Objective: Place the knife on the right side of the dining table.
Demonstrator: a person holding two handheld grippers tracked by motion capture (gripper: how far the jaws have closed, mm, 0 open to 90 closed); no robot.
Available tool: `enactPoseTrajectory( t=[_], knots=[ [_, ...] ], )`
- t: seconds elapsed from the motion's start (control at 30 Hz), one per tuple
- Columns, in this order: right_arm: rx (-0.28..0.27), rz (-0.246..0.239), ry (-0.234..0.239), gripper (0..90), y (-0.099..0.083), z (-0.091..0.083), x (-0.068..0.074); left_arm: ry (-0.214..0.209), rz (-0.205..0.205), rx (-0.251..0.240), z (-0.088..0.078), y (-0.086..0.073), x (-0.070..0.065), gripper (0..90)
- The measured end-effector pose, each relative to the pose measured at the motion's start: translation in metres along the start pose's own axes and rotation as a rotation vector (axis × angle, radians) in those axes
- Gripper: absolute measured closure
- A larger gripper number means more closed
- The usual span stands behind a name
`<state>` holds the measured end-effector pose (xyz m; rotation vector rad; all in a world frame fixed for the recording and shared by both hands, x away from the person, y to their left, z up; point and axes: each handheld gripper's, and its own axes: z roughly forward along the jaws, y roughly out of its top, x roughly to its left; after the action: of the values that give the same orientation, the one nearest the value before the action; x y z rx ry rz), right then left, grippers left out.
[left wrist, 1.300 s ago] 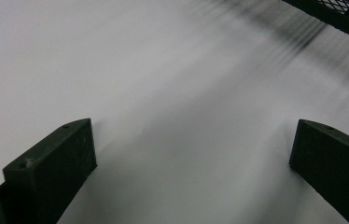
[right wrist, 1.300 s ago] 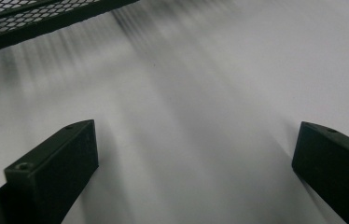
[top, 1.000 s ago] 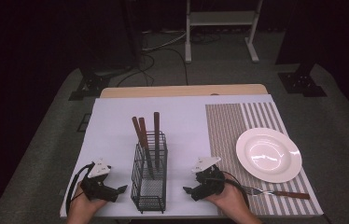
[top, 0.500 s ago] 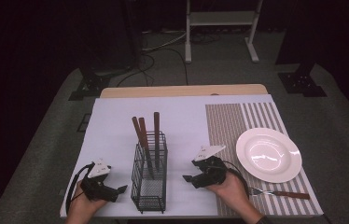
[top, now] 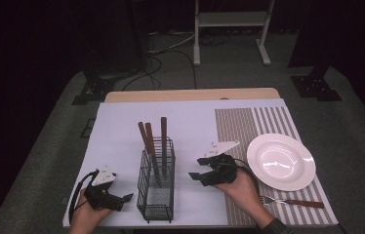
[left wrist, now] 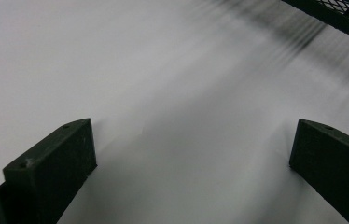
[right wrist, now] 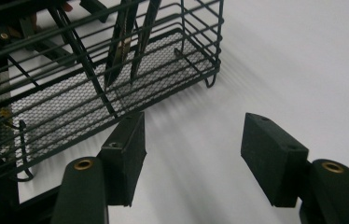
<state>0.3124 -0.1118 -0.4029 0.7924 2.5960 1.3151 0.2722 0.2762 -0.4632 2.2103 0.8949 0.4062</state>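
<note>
Standing upright near the front of the counter (top: 122,117), the black wire caddy (top: 157,195) holds 3 brown-handled pieces of cutlery (top: 152,141) blade-down, so their handles lean up and out of the top where a gripper can reach them. To judge from the layout, this is a table-setting job: a white plate (top: 281,161) sits on a striped placemat (top: 249,126) at the right, and a fork (top: 293,201) with a brown handle already lies on the mat just in front of the plate.

Beside the caddy's right wall, and lifted off the surface, the right gripper (top: 196,174) points its jaws toward the wire. In the right gripper view those jaws stand spread with nothing between them, and the caddy's mesh floor and 2 dark blades show just beyond them. It looks placed to go for one of the handles, though no contact is made.

At the caddy's left, the left gripper (top: 124,200) rests low near the counter's front edge, apart from the wire. Its jaws are spread wide and empty over bare white surface, seemingly parked while the other hand works.

A plain white sheet covers the counter, with a strip of pale wood showing at the far edge. Around it the room is dark: grey carpet, trailing cables, black stand feet and a white metal frame (top: 229,19) at the back.
</note>
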Motion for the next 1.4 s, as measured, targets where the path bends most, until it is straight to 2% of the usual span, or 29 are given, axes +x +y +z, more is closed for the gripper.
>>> enactPoseTrajectory(
  t=[0.23, 0.7, 1.4],
  knots=[
    [-0.034, 0.012, 0.012, 40.6, 0.012, -0.006, -0.003, -0.001, -0.002, -0.001, 0.0, 0.0, 0.0, 0.0],
    [-0.093, -0.005, 0.026, 42.9, 0.037, -0.013, -0.005, 0.0, 0.0, -0.001, 0.0, 0.0, 0.0, 0.0],
    [-0.237, -0.014, 0.069, 41.2, 0.081, -0.016, -0.009, 0.0, 0.0, -0.003, 0.0, 0.0, 0.0, 0.0]
  ],
)
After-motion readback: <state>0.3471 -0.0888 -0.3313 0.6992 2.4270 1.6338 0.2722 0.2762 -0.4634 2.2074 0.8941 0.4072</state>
